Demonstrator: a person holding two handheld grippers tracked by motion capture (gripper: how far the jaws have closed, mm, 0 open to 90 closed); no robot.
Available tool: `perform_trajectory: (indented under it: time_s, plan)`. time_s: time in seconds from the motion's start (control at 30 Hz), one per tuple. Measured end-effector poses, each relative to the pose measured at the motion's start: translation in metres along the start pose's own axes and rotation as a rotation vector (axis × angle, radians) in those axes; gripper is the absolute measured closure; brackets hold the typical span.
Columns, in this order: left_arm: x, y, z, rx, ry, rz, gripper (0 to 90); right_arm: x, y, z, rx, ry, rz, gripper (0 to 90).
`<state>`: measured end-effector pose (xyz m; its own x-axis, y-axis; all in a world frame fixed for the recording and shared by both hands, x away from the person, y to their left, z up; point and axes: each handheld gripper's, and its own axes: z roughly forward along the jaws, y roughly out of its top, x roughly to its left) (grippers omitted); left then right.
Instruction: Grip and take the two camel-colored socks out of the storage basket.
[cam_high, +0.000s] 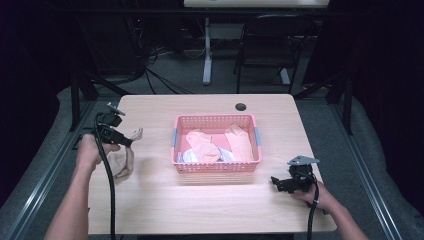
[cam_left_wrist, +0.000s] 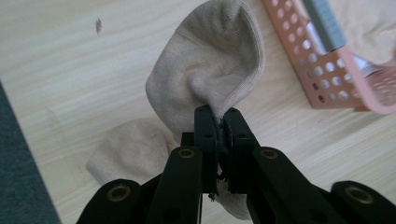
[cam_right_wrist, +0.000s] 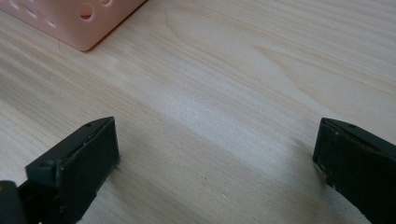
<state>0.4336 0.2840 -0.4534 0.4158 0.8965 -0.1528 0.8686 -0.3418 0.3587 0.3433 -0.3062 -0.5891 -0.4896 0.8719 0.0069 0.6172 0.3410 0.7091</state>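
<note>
High view shows, at the far left, the left tool (cam_high: 131, 141) pinching a beige knitted sock (cam_high: 122, 160) over the left edge of the pale wooden worktop (cam_high: 150, 200); its jaws are pressed together on a fold of the cloth, and the sock's lower part lies on the wood. Just right of it, mid-worktop, sits a pink perforated plastic basket (cam_high: 216, 167) holding peach and pale socks. Near the right edge the right tool (cam_high: 274, 181) rests low, jaws spread wide over bare wood.

No writing can be read anywhere — no label, brand or number (nor any sign).
</note>
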Motion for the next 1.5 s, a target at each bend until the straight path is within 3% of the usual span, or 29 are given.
perform_trajectory:
  time_s: [0.3, 0.47, 0.63, 0.77, 0.9, 1.07, 1.27, 1.4, 1.5]
  plan:
    - [0.016, -0.015, 0.039, 0.031, -0.008, -0.069, 82.9, 0.0, 0.0, 0.0, 0.0, 0.0, 0.0, 0.0]
    - [0.023, -0.019, 0.049, 0.03, 0.016, -0.113, 66.7, 0.0, 0.0, 0.0, 0.0, 0.0, 0.0, 0.0]
    - [0.021, -0.022, 0.036, -0.021, 0.022, -0.103, 39.8, 0.0, 0.0, 0.0, 0.0, 0.001, 0.0, 0.0]
    - [0.017, -0.026, 0.019, -0.036, 0.028, -0.091, 24.3, 0.0, 0.0, 0.0, 0.001, -0.001, 0.0, 0.0]
    - [0.011, -0.035, 0.0, -0.046, 0.039, -0.045, 16.0, 0.0, 0.0, 0.0, 0.001, -0.004, 0.0, 0.0]
    - [0.002, -0.053, -0.013, -0.066, 0.059, -0.021, 11.0, 0.0, 0.0, 0.0, 0.002, -0.004, 0.0, 0.0]
    - [-0.013, -0.081, -0.004, -0.045, 0.073, 0.004, 1.6, 0.0, 0.0, 0.0, 0.001, -0.001, 0.001, 0.0]
    - [-0.021, -0.103, 0.017, 0.021, 0.089, 0.025, 0.0, 0.0, 0.0, 0.0, 0.0, -0.001, 0.001, 0.0]
    - [-0.021, -0.119, 0.031, 0.011, 0.088, 0.019, 0.0, 0.0, 0.0, 0.0, 0.001, -0.003, -0.001, 0.0]
